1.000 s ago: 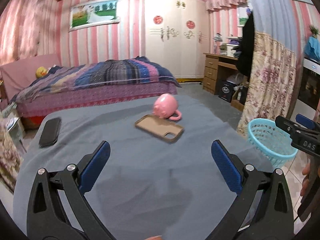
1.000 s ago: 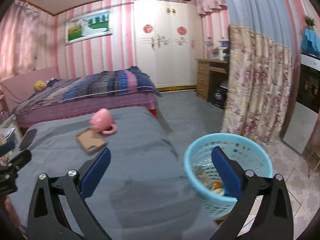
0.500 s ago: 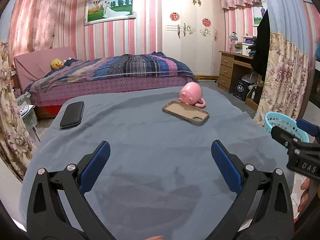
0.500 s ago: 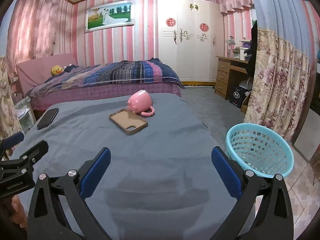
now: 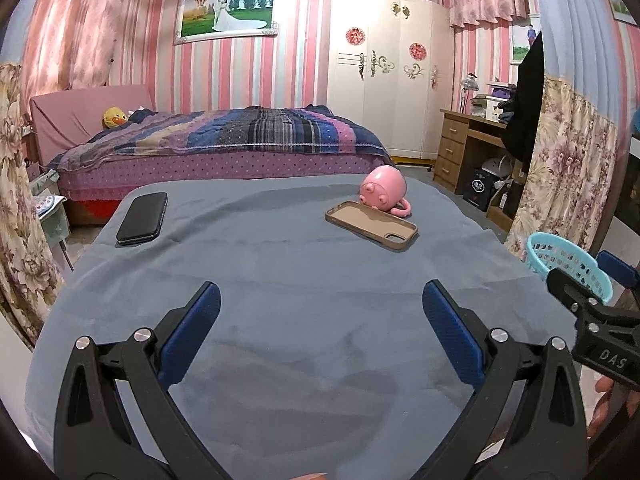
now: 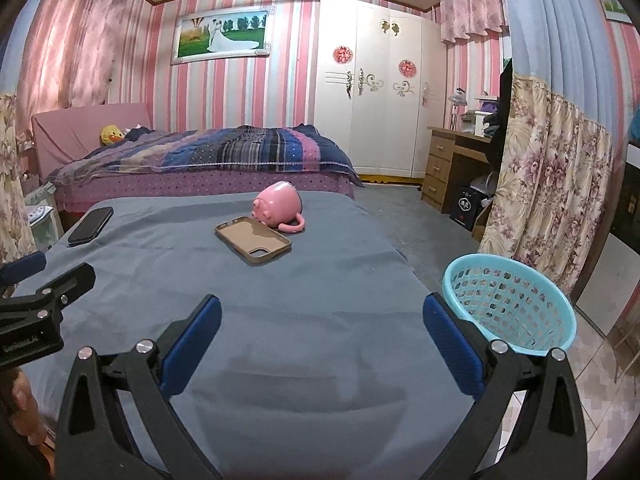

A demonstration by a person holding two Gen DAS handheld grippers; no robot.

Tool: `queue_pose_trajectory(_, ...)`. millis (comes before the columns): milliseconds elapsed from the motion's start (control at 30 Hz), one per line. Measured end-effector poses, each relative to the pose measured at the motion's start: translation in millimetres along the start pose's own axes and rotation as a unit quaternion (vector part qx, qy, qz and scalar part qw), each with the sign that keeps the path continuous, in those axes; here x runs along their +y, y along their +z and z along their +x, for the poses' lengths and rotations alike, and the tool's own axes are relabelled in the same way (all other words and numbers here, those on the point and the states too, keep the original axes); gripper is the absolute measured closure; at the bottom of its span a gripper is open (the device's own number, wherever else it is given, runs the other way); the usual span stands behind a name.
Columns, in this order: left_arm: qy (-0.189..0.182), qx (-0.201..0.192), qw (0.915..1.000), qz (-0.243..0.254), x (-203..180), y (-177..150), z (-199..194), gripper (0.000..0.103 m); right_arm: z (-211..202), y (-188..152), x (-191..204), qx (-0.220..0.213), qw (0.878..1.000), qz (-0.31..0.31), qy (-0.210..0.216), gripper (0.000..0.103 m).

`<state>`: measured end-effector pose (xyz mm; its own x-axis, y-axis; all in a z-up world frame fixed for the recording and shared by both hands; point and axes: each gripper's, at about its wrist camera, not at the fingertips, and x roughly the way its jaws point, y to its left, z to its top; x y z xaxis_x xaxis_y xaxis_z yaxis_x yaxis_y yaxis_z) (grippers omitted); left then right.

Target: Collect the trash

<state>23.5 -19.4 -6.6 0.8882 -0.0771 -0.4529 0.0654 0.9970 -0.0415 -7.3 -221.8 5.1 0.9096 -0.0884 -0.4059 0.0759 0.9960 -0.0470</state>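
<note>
Both tongs, left gripper [image 5: 320, 332] and right gripper [image 6: 320, 332], hang released and empty. No trash shows on the table [image 6: 320, 304]; the light, stiff basket [image 6: 510, 304] off its right edge is best gripped by its rim

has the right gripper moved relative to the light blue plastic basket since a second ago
Yes. The right gripper has pulled back and left: the light blue plastic basket, earlier between its fingers, now sits beside the right finger.

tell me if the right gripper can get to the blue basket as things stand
Probably yes: the right gripper is open and empty, the blue basket sits just off its right side beside the table, and nothing lies between.
</note>
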Motion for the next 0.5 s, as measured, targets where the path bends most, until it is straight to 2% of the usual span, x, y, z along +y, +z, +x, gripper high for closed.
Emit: queue_pose_trajectory(500,-0.003,0.003,1.0000,-0.008,0.9,2.1,4.3,0.005,1.4,-0.7,-1.2,-0.004,1.000,-0.004,-0.010,0.005)
